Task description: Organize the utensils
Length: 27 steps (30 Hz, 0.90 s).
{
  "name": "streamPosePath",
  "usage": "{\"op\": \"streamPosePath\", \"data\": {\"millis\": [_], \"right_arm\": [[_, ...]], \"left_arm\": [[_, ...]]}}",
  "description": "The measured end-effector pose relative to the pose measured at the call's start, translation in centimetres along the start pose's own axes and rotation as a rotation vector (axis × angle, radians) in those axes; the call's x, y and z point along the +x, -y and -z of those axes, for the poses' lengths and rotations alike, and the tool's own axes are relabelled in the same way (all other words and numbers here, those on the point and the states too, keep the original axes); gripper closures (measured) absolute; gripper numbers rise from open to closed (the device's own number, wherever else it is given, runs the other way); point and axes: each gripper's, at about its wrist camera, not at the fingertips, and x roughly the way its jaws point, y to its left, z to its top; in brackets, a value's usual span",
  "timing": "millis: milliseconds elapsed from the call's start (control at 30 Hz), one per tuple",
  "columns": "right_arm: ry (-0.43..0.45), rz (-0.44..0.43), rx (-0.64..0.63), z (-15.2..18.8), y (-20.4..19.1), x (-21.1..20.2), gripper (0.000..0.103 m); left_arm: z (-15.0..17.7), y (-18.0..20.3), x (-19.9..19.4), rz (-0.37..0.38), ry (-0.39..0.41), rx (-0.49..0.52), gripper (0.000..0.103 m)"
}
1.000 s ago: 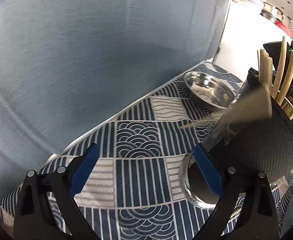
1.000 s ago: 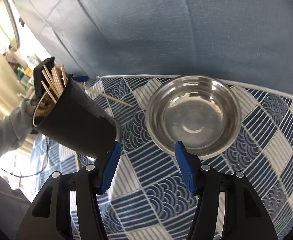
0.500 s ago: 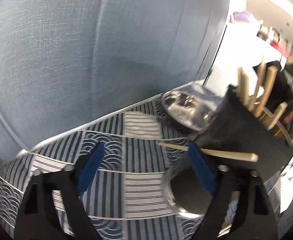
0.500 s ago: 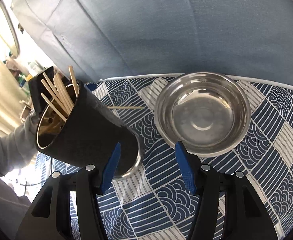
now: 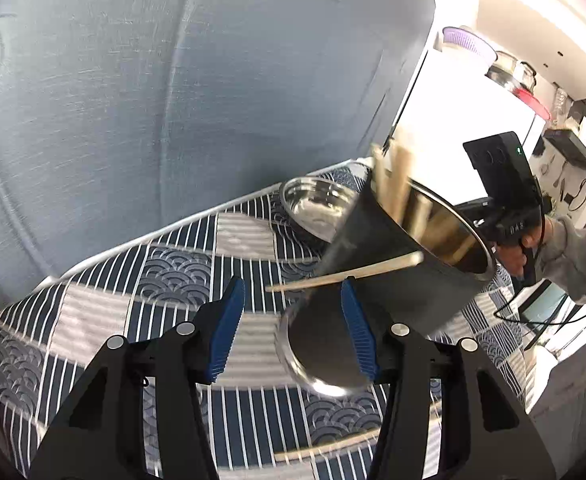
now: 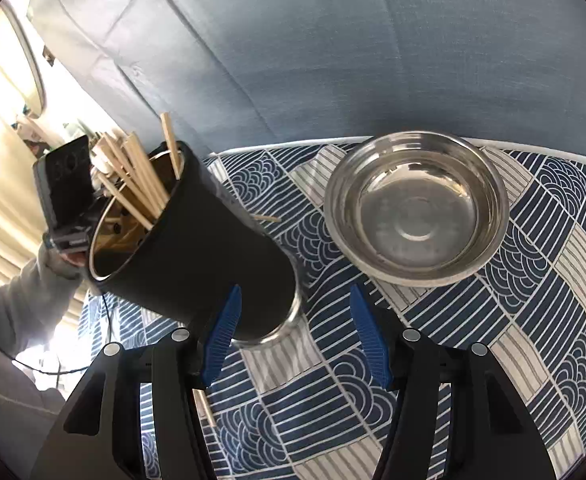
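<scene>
Your left gripper (image 5: 293, 332) has its blue pads half spread. They have just been closing, and they pinch nothing. Only the striped tablecloth (image 5: 165, 280) and the steel-ringed base of the black holder (image 5: 405, 280) show in the gap beyond them. Just past the fingertips a loose chopstick (image 5: 333, 276) lies crosswise in front of the holder. Its thin tip points left and its thick end is raised slightly to the right. You cannot tell from here whether it rests on the cloth.

Your right gripper (image 6: 295, 332) is also parted about halfway and grips nothing. The holder (image 6: 213, 256) sits just behind its left pad, not between the pads.

In your left view the holder's long axis runs from the base near the tongs up to the right. In your right view it runs up to the left. The bundle of chopsticks (image 6: 137, 184) inside fans out of the mouth along that same line. Behind the holder only the tip of the loose chopstick (image 6: 267, 218) pokes out toward the steel bowl (image 6: 417, 216).

Another chopstick (image 6: 205, 408) lies on the cloth under your right gripper's left finger, pointing roughly away from you. The bowl stands empty on the cloth, to the right of the holder and apart from it.
</scene>
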Motion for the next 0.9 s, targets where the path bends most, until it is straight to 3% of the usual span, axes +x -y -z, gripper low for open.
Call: {"op": "streamPosePath", "data": {"millis": [200, 300, 467, 633, 700, 900], "right_arm": [[-0.021, -0.039, -0.031, 1.6, -2.1, -0.1, 0.05], [-0.051, -0.057, -0.057, 2.6, -3.4, 0.4, 0.05], [-0.113, -0.071, -0.144, 4.9, -6.5, 1.6, 0.05], [-0.203, -0.025, -0.226, 6.9, -9.0, 4.4, 0.051], [-0.242, -0.017, -0.264, 7.3, -10.1, 5.6, 0.056], [-0.334, 0.041, -0.362, 7.3, -13.6, 8.8, 0.062]], "left_arm": [[3.0, 1.4, -2.6, -0.084, -0.047, -0.079, 0.051], [4.8, 2.0, -3.2, -0.135, -0.086, -0.116, 0.04], [8.1, 2.8, -4.0, -0.193, -0.143, -0.206, 0.033], [10.8, 3.7, -4.6, -0.257, -0.182, -0.269, 0.028], [11.9, 4.2, -5.0, -0.283, -0.2, -0.3, 0.026], [14.6, 6.3, -5.8, -0.312, -0.225, -0.349, 0.025]]}}
